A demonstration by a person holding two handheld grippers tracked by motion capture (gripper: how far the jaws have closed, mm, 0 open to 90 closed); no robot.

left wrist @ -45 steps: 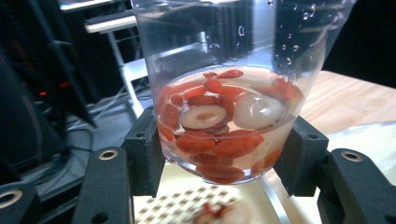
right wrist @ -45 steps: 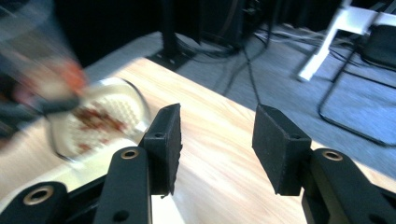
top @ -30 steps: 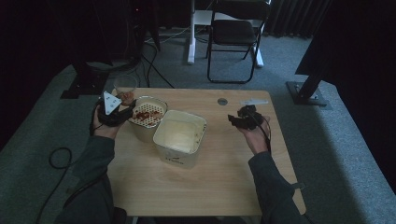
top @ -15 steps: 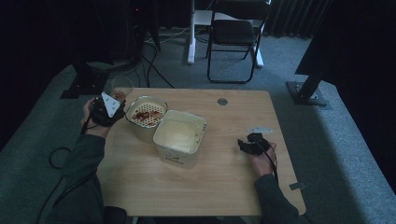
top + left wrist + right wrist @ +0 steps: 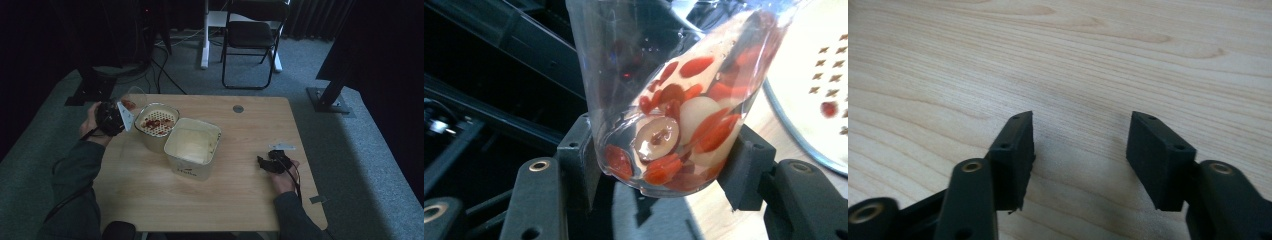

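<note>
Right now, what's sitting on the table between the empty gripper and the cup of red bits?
In the high view, the square cream tub and round strainer bowl sit between the right gripper and the cup.

One clear plastic cup of red and white pieces (image 5: 664,125); one perforated round strainer (image 5: 156,121); one cream square tub (image 5: 192,147); one folding chair (image 5: 252,37).
</note>
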